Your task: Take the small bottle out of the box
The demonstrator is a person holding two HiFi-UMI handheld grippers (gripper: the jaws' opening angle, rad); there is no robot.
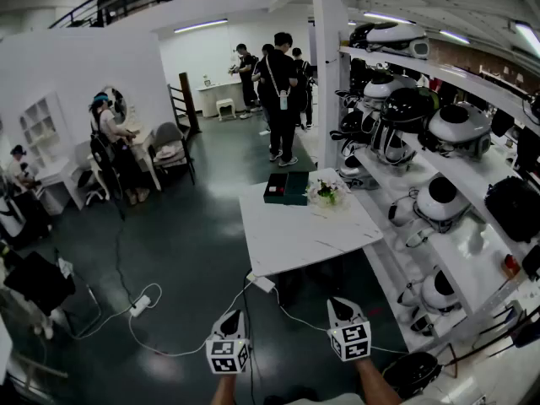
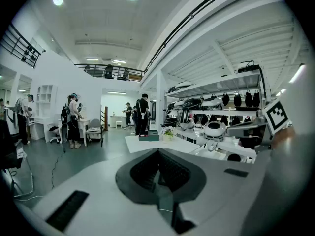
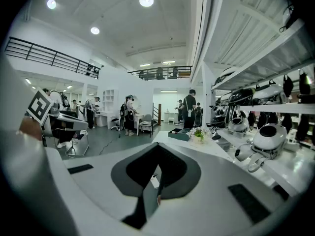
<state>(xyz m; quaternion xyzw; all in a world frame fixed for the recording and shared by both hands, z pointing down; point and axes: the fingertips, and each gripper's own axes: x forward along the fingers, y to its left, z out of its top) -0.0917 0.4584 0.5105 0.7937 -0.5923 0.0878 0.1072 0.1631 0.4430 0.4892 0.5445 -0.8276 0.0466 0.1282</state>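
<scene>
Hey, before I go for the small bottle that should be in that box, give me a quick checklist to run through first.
1. Box on the white table: ok, at the far end, beside the flowers.
2. Small bottle seen inside: cannot tell, too far.
3. Left gripper free: ok, jaws together, empty.
4. Right gripper free: ok, jaws together, empty.
5. Box within reach: not ok, both grippers are well short of the table.
6. Floor path: not ok, a plug and its cable lie by the table's near corner.
</scene>
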